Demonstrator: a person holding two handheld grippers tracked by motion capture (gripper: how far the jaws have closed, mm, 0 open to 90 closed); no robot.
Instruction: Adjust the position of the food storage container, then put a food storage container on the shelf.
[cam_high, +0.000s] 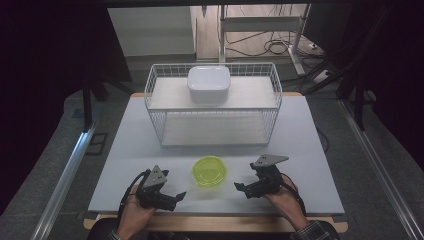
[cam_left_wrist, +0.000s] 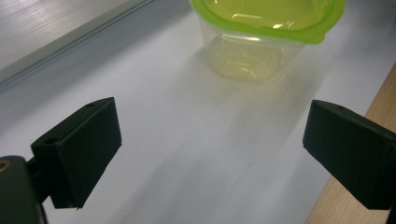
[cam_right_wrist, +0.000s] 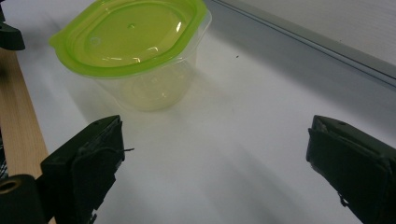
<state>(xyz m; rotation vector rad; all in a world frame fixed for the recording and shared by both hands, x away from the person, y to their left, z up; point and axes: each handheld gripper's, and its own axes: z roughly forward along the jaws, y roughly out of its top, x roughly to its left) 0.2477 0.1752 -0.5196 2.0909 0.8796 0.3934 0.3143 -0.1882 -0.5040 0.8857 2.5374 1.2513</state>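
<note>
Flanking clear plastic tub (cam_high: 209, 171), glossy lime lid: left gripper (cam_high: 176, 198), right gripper (cam_high: 242, 189), jaws wide, empty.

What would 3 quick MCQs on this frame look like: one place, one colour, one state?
1. Where does the white tub sit?
A. on the rack's top shelf
B. on the lower shelf
C. on the table by the right tongs

2. What colour is the container's lid?
A. red
B. lime green
C. black

3. How do the left tongs stand?
A. shut on the container
B. shut on the tub
C. open, holding nothing

Key: 1 A, the tub rests on the upper board inside the wire rack. 2 B, the lid is lime green on a clear body. 3 C, the left gripper view shows both jaws wide apart, with the container ahead and untouched.
</note>
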